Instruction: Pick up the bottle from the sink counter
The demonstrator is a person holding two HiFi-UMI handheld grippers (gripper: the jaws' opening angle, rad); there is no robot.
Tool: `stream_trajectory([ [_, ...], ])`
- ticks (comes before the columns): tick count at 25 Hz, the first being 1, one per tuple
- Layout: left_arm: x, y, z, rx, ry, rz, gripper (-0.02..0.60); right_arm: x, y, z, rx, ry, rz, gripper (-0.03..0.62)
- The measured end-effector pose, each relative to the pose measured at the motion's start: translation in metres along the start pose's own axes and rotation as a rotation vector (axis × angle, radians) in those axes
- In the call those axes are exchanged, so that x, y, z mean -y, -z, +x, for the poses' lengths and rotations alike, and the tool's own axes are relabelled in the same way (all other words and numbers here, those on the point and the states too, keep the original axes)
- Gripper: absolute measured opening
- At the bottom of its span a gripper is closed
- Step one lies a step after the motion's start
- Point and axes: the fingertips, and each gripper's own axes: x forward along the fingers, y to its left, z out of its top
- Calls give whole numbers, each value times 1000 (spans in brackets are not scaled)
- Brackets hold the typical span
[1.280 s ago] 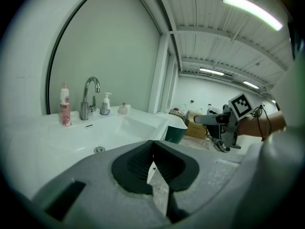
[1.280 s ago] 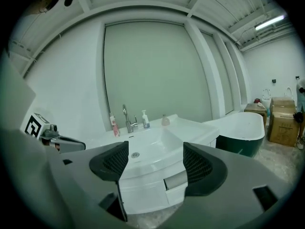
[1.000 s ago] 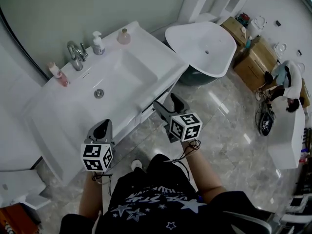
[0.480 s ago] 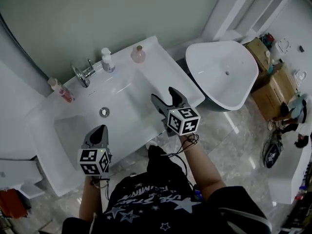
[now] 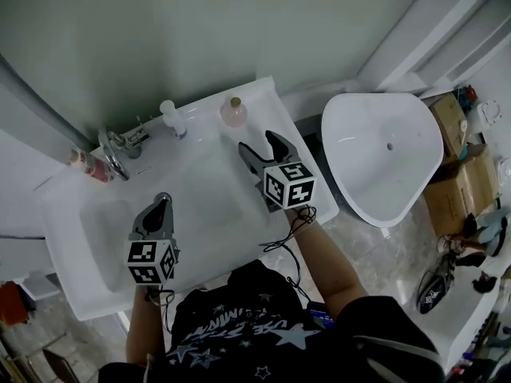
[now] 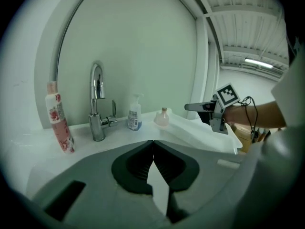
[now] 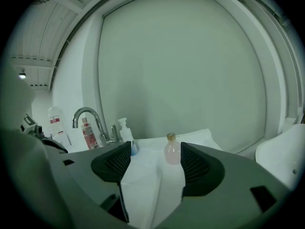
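1. Head view: my left tongs point(image 5: 160, 203) and right tongs point(image 5: 259, 145) hang over the sink point(image 5: 204, 206); the pink bottle point(image 5: 233, 112) stands at the counter's back right corner.
2. Left gripper view: jaws together, empty.
3. Right gripper view: jaws apart, just closing slightly, nothing gripped; the bottle stands ahead, untouched.

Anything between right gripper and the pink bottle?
Nothing visible. The right gripper, jaws open and empty, has just been closing slightly; only bare sink counter lies before the small pink bottle. The pump bottle stands aside.
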Motion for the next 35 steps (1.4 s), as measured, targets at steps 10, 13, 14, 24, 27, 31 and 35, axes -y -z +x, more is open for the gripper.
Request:
stream_trajectory([
  [10,-16,-9,43,-43,-90,-57,20,44,-7,101,-65,-15,-104,293],
  [13,-24,-7,51,-60,-111,-76,20,52,-2,125,-91,-13,-130,290],
  [14,-25,-6,53,-65,-116,-81,19,54,0,131,-98,-16,-134,285],
  [24,-28,11,56,-107,-133,-116,19,59,19,165,-128,27,-211,217],
  [27,-25,19,55,-121,-129,-114,18,58,18,166,-108,47,-260,203],
  [31,-22,26,53,-124,-118,-126,19,55,14,166,-92,63,-261,157],
  [35,-23,28,45,-114,-120,-126,20,53,15,163,-110,69,-262,141],
])
